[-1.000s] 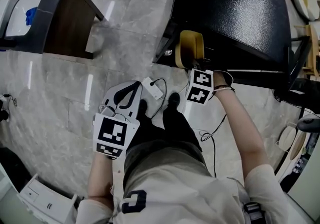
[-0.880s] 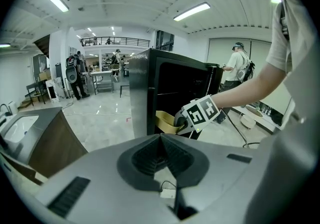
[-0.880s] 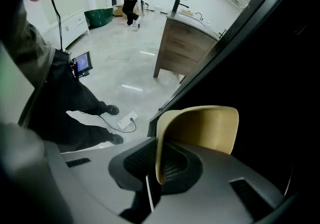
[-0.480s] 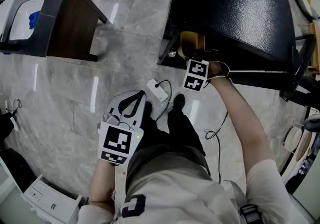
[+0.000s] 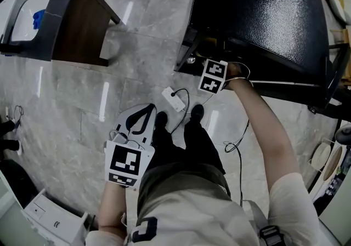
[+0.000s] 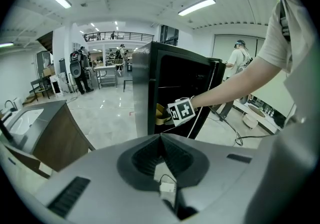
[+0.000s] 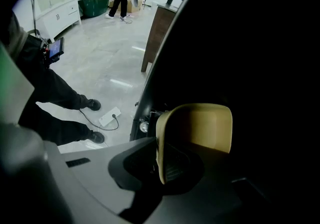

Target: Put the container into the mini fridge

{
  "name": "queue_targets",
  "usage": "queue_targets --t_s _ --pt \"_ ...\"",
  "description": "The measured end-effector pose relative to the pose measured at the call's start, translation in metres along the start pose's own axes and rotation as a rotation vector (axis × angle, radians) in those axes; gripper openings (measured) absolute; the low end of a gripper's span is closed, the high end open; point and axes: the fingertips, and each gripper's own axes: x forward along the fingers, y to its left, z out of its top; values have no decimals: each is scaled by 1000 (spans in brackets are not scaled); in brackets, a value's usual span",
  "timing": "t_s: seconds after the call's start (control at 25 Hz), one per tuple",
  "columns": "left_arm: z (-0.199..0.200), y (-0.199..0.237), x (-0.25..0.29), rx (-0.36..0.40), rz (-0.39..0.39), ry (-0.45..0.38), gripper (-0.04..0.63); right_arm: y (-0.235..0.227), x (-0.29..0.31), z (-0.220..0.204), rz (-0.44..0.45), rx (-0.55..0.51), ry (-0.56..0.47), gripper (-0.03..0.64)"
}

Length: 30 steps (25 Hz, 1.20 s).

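Note:
The yellow container [image 7: 200,128] stands on edge inside the dark opening of the black mini fridge [image 5: 258,15], with my right gripper [image 7: 159,144] shut on its near rim. In the head view only that gripper's marker cube [image 5: 213,76] shows at the fridge's front edge; the fridge top hides the container. The left gripper view catches a yellow sliver of the container [image 6: 159,114] at the fridge [image 6: 170,81] opening. My left gripper [image 5: 148,108] hangs by the person's left hip, its jaws shut on nothing.
A dark wooden table [image 5: 71,26] with a white inset stands at the far left. A white power strip [image 5: 174,98] and its cable lie on the floor by the person's shoes. A white box [image 5: 52,218] sits at the bottom left.
My right gripper has pushed forward with the container, which has slid from plain sight in front of the fridge to under its top. The left gripper has barely moved.

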Motion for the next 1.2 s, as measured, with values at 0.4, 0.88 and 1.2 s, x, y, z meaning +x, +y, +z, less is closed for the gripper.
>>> queue_targets --t_s 0.4,0.88,1.2 --pt "-10 -1 4 -19 -3 24 57 -26 11 4 -41 20 -27 32" --pt "-16 6 3 -23 13 34 57 -50 19 7 -137 50 -52 34" --pt "-18 15 -10 -23 24 18 57 -56 8 9 -162 133 -74 143"
